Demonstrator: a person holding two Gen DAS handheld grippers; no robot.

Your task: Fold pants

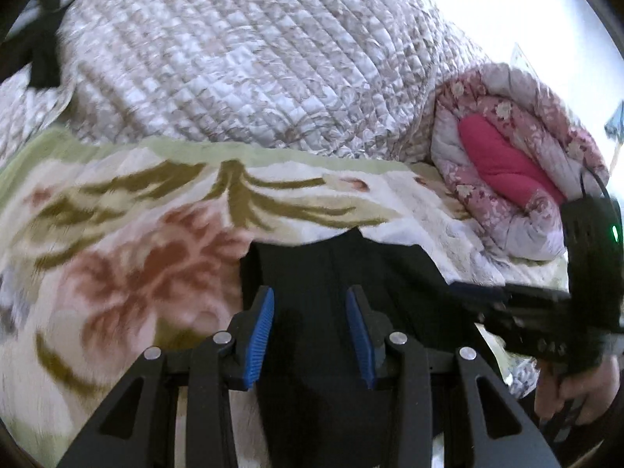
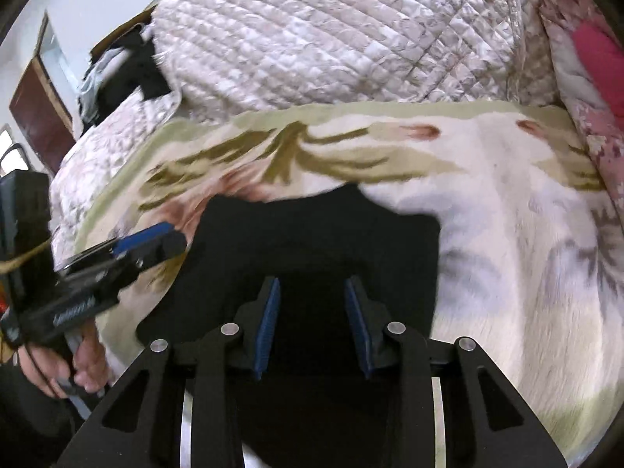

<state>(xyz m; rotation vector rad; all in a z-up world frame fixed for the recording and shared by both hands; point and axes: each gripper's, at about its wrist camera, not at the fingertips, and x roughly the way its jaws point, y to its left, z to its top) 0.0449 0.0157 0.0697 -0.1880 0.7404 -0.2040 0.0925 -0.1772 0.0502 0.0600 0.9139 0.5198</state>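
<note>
Black pants (image 2: 312, 241) lay on the floral blanket (image 2: 507, 273), long axis running away from both grippers. Left gripper (image 1: 310, 331) and right gripper (image 2: 312, 323) hovered over the near end, jaws apart, holding nothing. Neither looked nearer.

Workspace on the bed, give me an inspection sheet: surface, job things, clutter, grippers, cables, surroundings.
Surface: floral blanket spread over the bed, with a quilted cover bunched behind it.
Job's things: black pants lying on the blanket, under both grippers.
Clutter: rolled pink floral duvet at the right; dark clothing at the far left.
Grippers: left gripper and right gripper both have jaws open over the pants, gripping nothing.
Cables: a thin black cable loops above the right gripper's body.
Surroundings: white wall and a brown door.
</note>
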